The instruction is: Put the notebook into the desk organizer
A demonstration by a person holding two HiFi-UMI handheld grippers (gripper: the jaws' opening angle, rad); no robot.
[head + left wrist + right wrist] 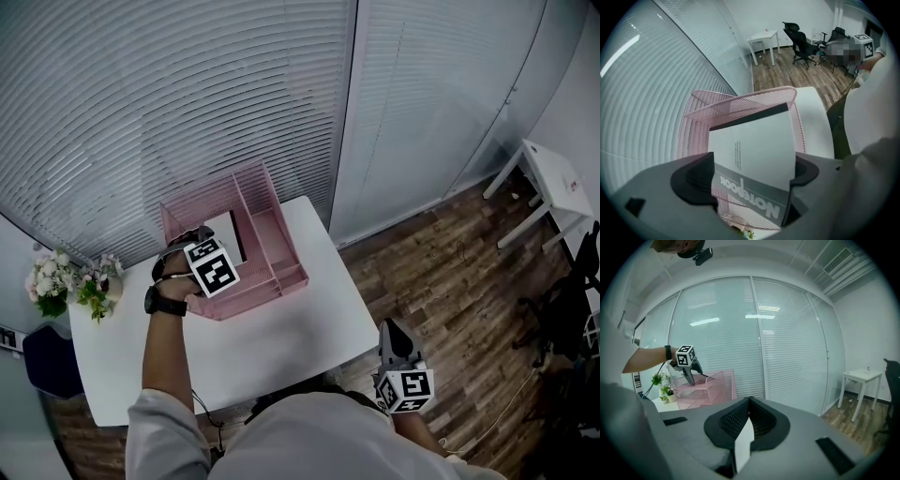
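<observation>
The white notebook (754, 150), with a grey title band at its near end, stands in the left compartment of the pink mesh desk organizer (740, 101) at the back of the white table (309, 319). In the head view the notebook (228, 234) shows as a pale slab inside the organizer (281, 246). My left gripper (754, 174) points steeply down over it, jaws spread wide on either side of the notebook, pads off it. My right gripper (394, 330) hangs beside the table's right edge, away from the organizer, jaws together with nothing held.
A pot of flowers (70, 281) stands at the table's left end. Slatted blinds (187, 94) run close behind the organizer. A small white side table (553, 183) and a black office chair (572, 300) stand on the wood floor to the right.
</observation>
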